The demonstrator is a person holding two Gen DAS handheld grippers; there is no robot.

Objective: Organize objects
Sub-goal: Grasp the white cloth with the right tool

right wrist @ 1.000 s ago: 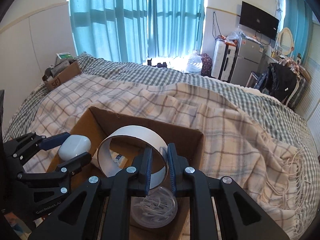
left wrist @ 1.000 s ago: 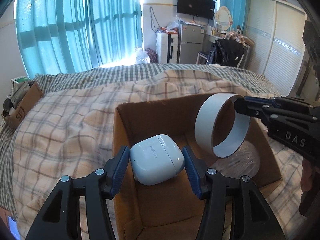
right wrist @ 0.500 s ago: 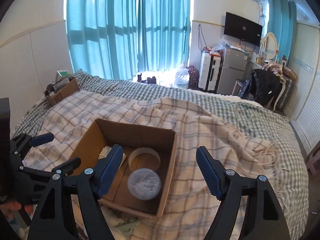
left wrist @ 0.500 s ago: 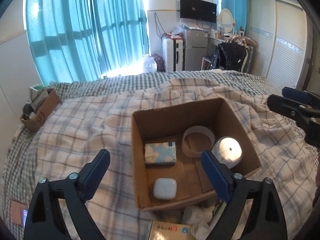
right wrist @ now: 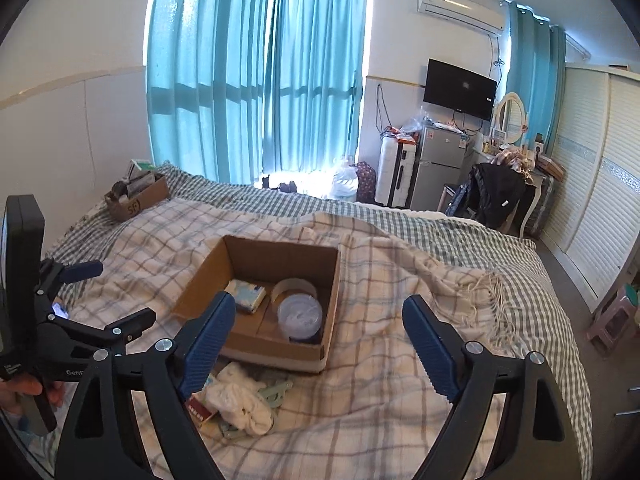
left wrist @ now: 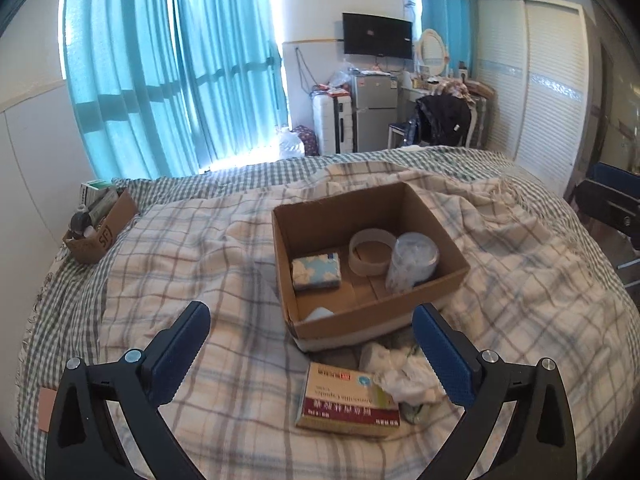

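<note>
While both claws hang over the bed, left gripper [left wrist: 310,350] spread wide and empty, right gripper [right wrist: 318,338] likewise, cardboard box [left wrist: 382,314] beyond them holding tape ring [left wrist: 370,258], jar [left wrist: 412,264], tissue pack [left wrist: 316,271]

Matt cardboard box [left wrist: 376,314] (plaid cloth blanket [left wrist: 180,248])

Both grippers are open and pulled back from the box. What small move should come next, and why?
Probably lower the left gripper toward the medicine box lying on the blanket just in front of the cardboard box. Its jaws are wide open and empty, and that box lies nearly between them. The tissue pack, tape roll and clear jar are already inside.
</note>
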